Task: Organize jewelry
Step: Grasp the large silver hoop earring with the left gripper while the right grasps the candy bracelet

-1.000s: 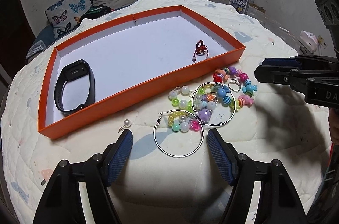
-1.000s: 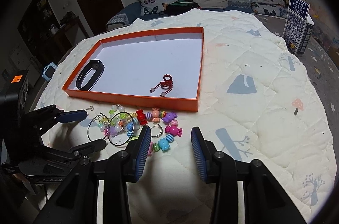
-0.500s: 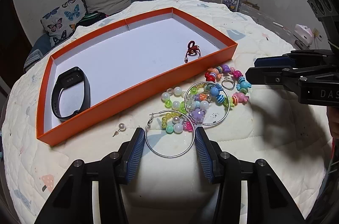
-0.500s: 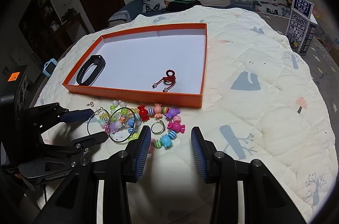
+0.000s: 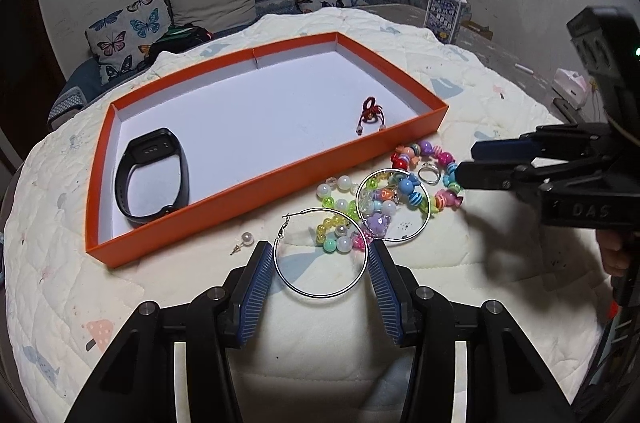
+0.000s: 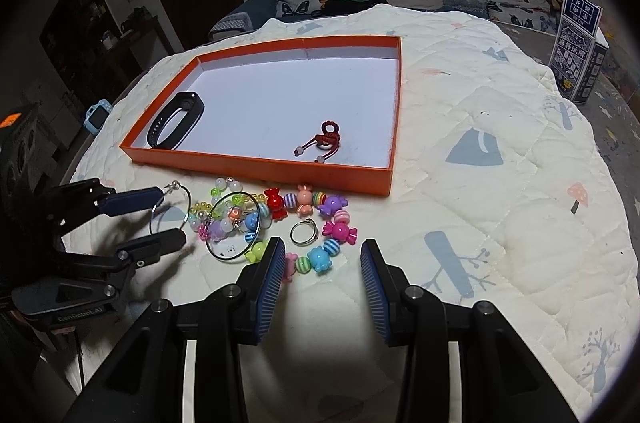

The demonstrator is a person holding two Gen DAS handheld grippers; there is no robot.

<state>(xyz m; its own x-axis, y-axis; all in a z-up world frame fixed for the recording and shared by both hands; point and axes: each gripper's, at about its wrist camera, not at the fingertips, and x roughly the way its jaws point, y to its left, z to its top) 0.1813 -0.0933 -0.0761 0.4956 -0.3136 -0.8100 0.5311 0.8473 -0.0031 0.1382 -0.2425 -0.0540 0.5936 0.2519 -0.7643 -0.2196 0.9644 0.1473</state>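
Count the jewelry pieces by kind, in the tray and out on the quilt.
Hoop earrings: 2
Beaded bracelets: 2
Pearl stud earring: 1
Silver ring: 1
Black wristband: 1
Red cord charm: 1
Total: 8

One orange tray [image 5: 256, 199] sits on the quilt-covered desk [image 5: 480, 303]. Inside it are two items: one black wristband [image 5: 154, 179] at its left end and one red knotted cord charm [image 5: 370, 113] near its right end. Outside, along the tray's front edge, lie two large silver hoop earrings [image 5: 320, 255] [image 5: 394, 207], one pearl stud earring [image 5: 246, 239], one small silver ring [image 5: 429, 175], and two beaded bracelets: one of candy-shaped beads [image 6: 320, 223] and one of round translucent beads [image 5: 340, 219]. Two grippers [image 5: 320, 263] [image 6: 322, 271] are in view.
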